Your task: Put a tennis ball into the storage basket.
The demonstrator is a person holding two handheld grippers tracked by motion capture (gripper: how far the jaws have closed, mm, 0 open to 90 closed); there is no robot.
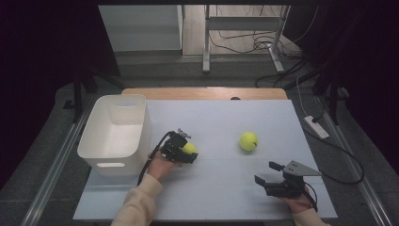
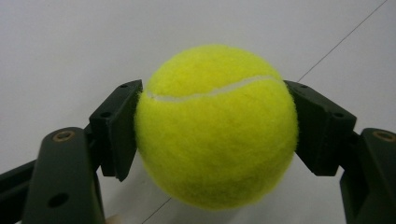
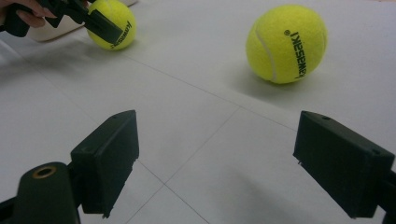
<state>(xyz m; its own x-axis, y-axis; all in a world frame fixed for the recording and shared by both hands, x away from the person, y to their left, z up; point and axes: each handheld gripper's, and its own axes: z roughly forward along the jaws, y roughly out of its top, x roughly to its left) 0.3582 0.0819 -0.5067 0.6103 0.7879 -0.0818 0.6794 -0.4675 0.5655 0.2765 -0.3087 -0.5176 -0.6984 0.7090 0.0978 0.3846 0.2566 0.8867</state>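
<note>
High view: the left gripper (image 1: 184, 153) has its fingers closed on a tennis ball (image 1: 189, 148), just right of the white bin (image 1: 115, 134), which I take as the landmark. The ball looks to sit on or barely off the table (image 1: 221, 188); I cannot tell which. The bin's open top lies directly left of the held ball, so the coming move is probably a short lift and carry leftward over the rim. The left forearm comes up from the bottom edge, wrist bent, gripper pointing right, away from the bin. A second tennis ball (image 1: 248, 141) rests well right of the bin, nearer the right gripper (image 1: 268, 173), whose fingers stand wide apart and empty, aimed up and left.

Left gripper view: both pads press the held ball (image 2: 217, 126) at its widest part, white seam on top.

Right gripper view: the free ball (image 3: 286, 43) lies ahead, toward the right finger (image 3: 343, 163); the held ball (image 3: 112, 23) shows at upper left.
</note>
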